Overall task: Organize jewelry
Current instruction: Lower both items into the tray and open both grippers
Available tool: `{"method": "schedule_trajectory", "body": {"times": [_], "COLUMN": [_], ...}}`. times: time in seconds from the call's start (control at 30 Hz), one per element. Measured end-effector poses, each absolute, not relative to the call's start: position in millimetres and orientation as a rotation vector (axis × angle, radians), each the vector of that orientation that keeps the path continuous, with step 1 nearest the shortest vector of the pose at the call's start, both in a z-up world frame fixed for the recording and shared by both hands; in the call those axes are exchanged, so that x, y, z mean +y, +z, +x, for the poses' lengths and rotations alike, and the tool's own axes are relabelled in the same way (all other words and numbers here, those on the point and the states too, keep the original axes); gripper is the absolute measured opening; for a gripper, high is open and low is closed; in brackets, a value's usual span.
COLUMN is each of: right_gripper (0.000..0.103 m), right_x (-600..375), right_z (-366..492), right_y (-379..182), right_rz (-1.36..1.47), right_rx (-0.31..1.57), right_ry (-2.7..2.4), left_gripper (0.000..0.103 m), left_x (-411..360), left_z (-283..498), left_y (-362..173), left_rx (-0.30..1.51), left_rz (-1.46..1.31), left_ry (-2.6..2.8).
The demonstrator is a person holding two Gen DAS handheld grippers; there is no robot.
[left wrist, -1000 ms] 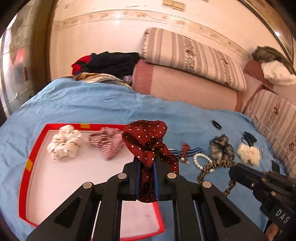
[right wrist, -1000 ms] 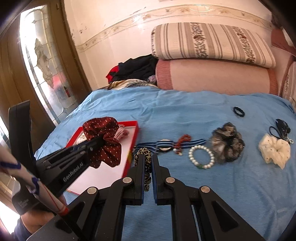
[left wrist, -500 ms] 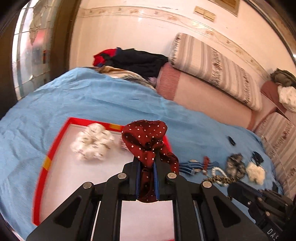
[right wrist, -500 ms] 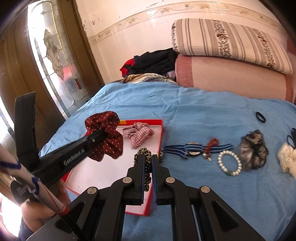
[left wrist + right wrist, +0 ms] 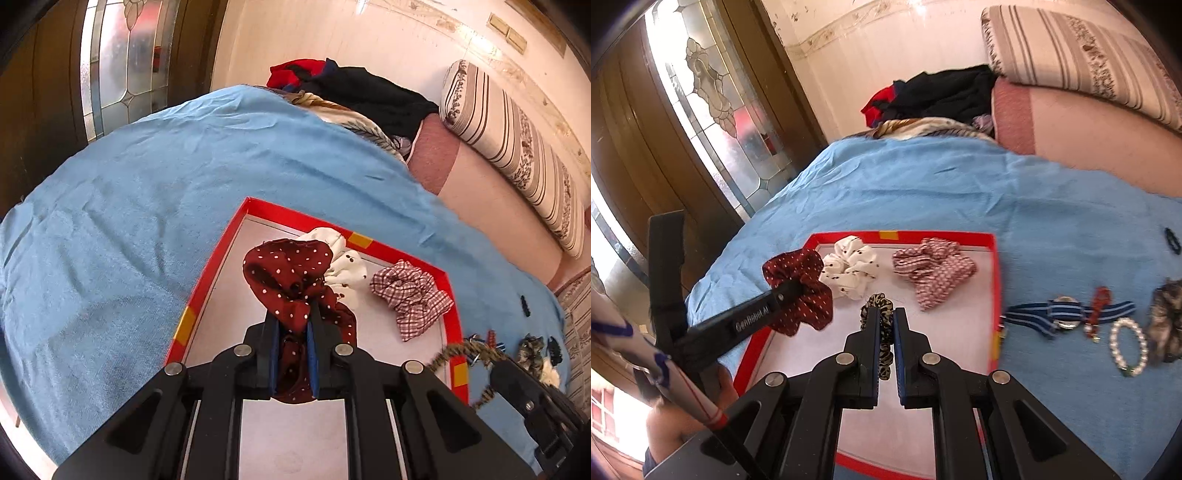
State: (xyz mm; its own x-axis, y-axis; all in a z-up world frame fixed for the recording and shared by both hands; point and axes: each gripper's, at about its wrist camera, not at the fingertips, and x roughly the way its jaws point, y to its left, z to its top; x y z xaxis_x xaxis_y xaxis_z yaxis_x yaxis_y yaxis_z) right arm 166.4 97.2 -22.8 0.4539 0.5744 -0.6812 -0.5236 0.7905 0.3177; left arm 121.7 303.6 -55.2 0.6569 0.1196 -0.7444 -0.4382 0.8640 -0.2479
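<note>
My left gripper (image 5: 292, 317) is shut on a dark red polka-dot scrunchie (image 5: 288, 271) and holds it over the left part of the red-rimmed white tray (image 5: 207, 273). In the right wrist view the same scrunchie (image 5: 801, 290) hangs at the tray's left rim (image 5: 938, 236). My right gripper (image 5: 886, 314) is shut on a leopard-print scrunchie (image 5: 881, 304) above the tray's middle. A white dotted scrunchie (image 5: 849, 271) and a red checked scrunchie (image 5: 934, 271) lie at the tray's far end.
On the blue bedspread (image 5: 960, 192) right of the tray lie a blue striped watch (image 5: 1065, 314), a red charm (image 5: 1099, 306), a pearl bracelet (image 5: 1128, 347), a grey scrunchie (image 5: 1167, 317) and a black hair tie (image 5: 1172, 240). Pillows (image 5: 1082, 59) and clothes (image 5: 942, 92) line the far wall.
Both grippers moved left with their scrunchies, from beside the tray's right edge to over the tray. The left view has rolled and now looks toward the tray's left rim.
</note>
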Motion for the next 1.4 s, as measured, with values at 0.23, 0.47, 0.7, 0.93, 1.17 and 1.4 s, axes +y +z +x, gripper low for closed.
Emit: {"method": "schedule_trajectory", "body": {"times": [0.23,0.47,0.7,0.93,1.17,1.4], "right_gripper": [0.008,0.008,0.008,0.008,0.010,0.012], "right_x": [120.5,133.8,138.3,138.6,136.4,134.8], "right_z": [185.2,196.0,208.4,219.8,224.1,222.7], "right_y": [-37.4,-53.4,-67.7,-79.5,-86.7,-85.6], "right_rz": [0.067,0.042,0.048,0.034,0.036,0.042], "right_rx": [0.915,0.945,0.978,1.003,1.022,1.032], "right_ry": [0.678,0.666,0.638,0.604,0.599,0.607], "left_gripper": [0.012,0.012,0.012,0.012,0.013,0.024], "left_x": [303.4,305.3,310.3,309.6,307.7,307.2], "left_z": [131.5,135.4,137.9,140.1,140.3,139.9], "left_y": [-68.1,-74.6,-80.1,-82.7,-82.4,-79.5], "left_rx": [0.848,0.868,0.884,0.890,0.885,0.869], "left_rz": [-0.421,-0.414,-0.420,-0.418,-0.410,-0.414], "left_ry": [0.352,0.394,0.414,0.426,0.431,0.429]}}
